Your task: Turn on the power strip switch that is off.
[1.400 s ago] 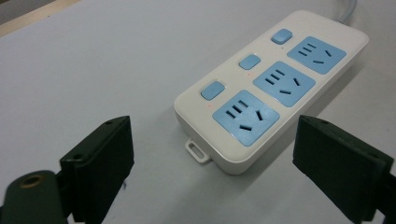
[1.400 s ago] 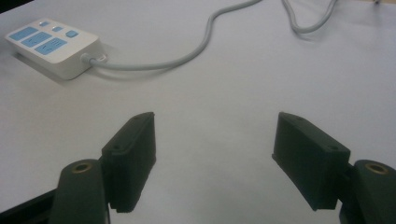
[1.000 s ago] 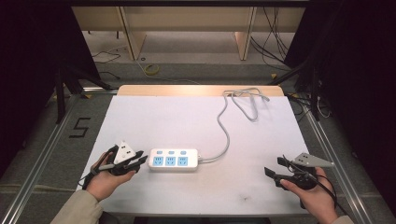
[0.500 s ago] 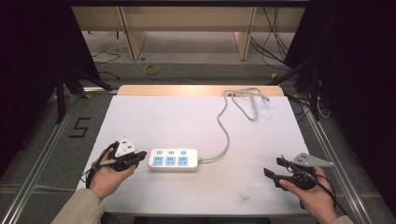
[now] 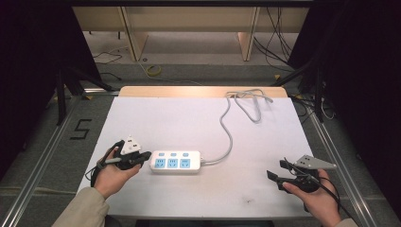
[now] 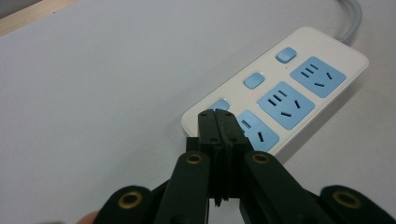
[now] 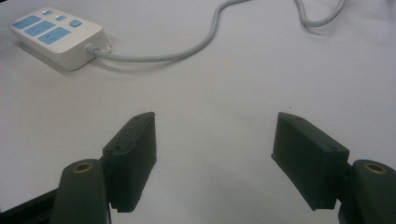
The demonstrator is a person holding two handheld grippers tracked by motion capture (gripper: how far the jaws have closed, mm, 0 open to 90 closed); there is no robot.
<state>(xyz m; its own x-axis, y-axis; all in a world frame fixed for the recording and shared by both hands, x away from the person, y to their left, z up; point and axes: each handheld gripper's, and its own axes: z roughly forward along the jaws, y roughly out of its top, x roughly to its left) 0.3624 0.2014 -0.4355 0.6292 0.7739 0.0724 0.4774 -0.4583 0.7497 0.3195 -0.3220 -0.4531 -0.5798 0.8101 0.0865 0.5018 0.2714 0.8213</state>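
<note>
Over on the left, the left gripper sits at the near-left end of the white power strip, jaws pressed flat together with nothing between them; they have just been closing, and the left gripper view shows the joined tips poised right at the nearest blue switch button. Whether the tips are actually touching that button or hanging just above it is hard to call from here. The strip lies flat on the white table, a little left of centre, with three blue socket faces and three small blue buttons along its far edge, none of them carrying a plug. From its right end the grey cable curls away toward the far edge of the table and loops there. Moving right, the table is bare, and then comes the right gripper, held well apart from the strip near the near-right corner, jaws spread wide and empty, as the right gripper view confirms with the strip off in the distance. By the look of it, the closed tips are being used as a poker for the switches: the first button is being addressed now, two more remain along the row, and the right hand is only waiting.
</note>
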